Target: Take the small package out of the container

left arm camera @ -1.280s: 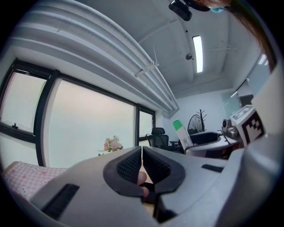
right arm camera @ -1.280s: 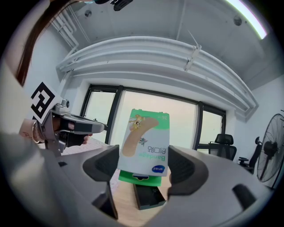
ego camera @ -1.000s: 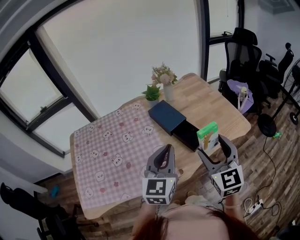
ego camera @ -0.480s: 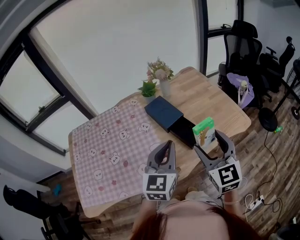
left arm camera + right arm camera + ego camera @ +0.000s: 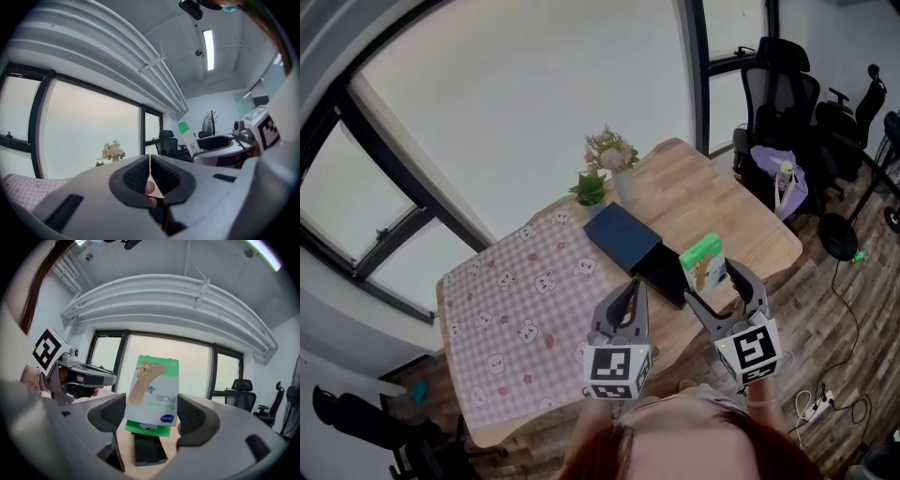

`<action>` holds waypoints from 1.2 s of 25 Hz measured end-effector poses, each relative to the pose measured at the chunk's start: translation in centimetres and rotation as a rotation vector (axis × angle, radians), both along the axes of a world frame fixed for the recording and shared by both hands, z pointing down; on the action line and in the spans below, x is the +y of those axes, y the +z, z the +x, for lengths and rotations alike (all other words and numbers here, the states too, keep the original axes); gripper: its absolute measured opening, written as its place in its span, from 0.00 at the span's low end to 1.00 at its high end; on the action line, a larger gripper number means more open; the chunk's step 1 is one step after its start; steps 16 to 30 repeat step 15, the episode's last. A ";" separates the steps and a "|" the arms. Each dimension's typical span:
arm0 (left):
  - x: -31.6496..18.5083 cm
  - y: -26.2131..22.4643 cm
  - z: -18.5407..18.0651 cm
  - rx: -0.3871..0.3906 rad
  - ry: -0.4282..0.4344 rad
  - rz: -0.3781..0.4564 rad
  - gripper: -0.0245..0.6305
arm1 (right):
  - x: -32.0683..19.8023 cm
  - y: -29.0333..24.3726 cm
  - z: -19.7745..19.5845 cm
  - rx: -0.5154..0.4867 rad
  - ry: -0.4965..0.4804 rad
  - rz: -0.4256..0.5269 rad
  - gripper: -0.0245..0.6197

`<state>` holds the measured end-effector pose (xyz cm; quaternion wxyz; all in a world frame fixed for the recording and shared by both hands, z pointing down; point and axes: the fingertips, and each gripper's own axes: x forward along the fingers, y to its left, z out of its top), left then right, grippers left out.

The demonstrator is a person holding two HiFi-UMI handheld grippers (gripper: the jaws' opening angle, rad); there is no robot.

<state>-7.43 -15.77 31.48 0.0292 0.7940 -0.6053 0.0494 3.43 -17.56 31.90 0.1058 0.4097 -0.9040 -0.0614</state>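
Note:
My right gripper (image 5: 720, 284) (image 5: 152, 416) is shut on a small green and white bandage package (image 5: 704, 263) (image 5: 153, 393), held upright in the air above the table's near edge. The container, a dark blue box (image 5: 621, 235) with its black drawer (image 5: 665, 273) (image 5: 147, 450) pulled out, lies on the wooden table just beyond the package. My left gripper (image 5: 625, 302) (image 5: 149, 169) is shut with nothing between its jaws, raised to the left of the right one. In the left gripper view the package (image 5: 187, 137) shows at the right.
A pink checked cloth (image 5: 520, 303) covers the table's left half. A vase of flowers (image 5: 612, 159) and a small green plant (image 5: 588, 188) stand behind the box. Black office chairs (image 5: 787, 103) and floor cables (image 5: 825, 398) are at the right. Large windows lie beyond the table.
Both grippers, the right still holding the package, have drifted slightly left and up in the head view. The box and drawer have not moved on the table.

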 end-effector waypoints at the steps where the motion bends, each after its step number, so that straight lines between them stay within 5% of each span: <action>1: -0.3 0.0 0.0 -0.003 0.002 0.000 0.06 | -0.3 0.0 0.0 -0.001 0.001 0.002 0.57; 30: -0.9 0.3 0.4 -0.031 0.022 -0.010 0.06 | -0.5 0.4 -0.1 -0.001 0.009 0.014 0.57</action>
